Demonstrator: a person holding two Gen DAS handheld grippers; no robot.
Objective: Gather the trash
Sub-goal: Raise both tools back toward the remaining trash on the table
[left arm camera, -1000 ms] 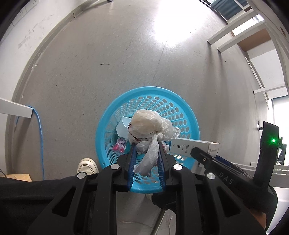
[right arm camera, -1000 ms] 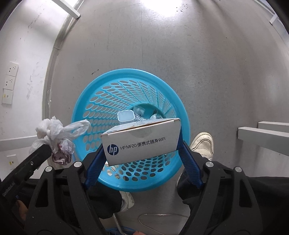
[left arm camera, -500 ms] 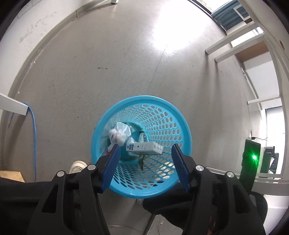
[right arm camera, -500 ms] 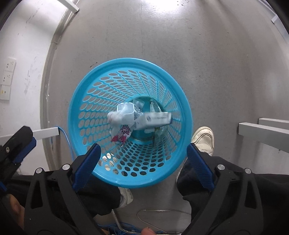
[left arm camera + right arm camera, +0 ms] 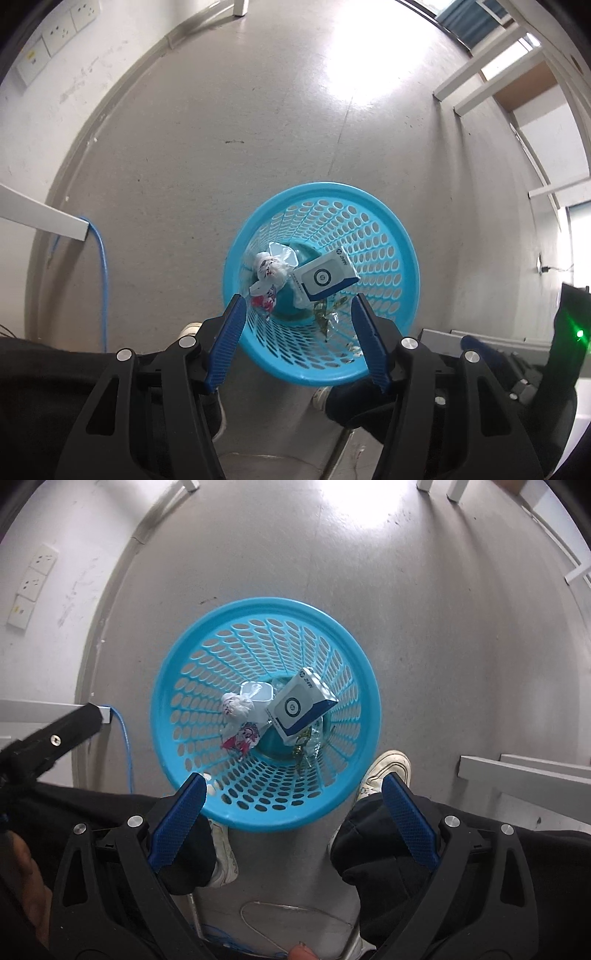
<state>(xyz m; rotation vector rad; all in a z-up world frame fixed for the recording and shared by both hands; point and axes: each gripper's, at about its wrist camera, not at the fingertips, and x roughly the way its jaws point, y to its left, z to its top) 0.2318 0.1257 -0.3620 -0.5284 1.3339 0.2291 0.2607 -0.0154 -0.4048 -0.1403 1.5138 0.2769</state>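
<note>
Blue cable (image 5: 100, 280) is hanging down at the left of the left wrist frame. Right of it, the left gripper (image 5: 298, 313) is hovering released over the perforated turquoise plastic basket (image 5: 400, 236) on the grey floor (image 5: 229, 110). Inside are lying a knotted white plastic bag (image 5: 269, 266) at centre-left and a white-and-blue carton (image 5: 325, 277) to its right. In the right wrist frame, the right gripper (image 5: 294, 795) is likewise gaping empty above the basket (image 5: 177, 686).
</note>
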